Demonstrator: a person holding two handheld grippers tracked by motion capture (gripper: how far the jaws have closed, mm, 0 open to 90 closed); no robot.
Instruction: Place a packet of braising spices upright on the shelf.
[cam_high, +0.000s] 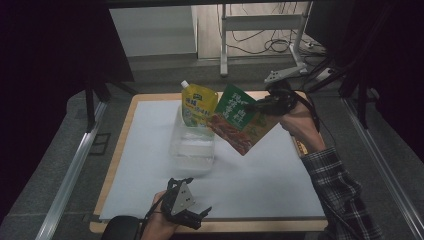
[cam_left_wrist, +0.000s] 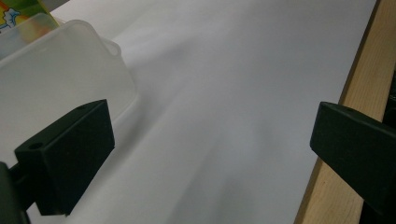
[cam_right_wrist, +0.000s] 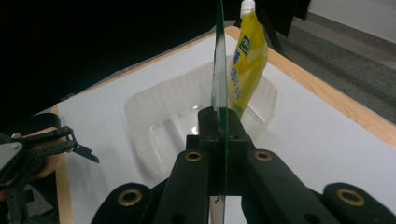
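The right gripper, clenched on a green packet held aloft beside a clear bin just below, seems mid-carry and must next lower it in; the left gripper rests released.

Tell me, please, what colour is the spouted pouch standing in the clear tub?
Yellow with a white spout; the pouch shows best in the right gripper view.
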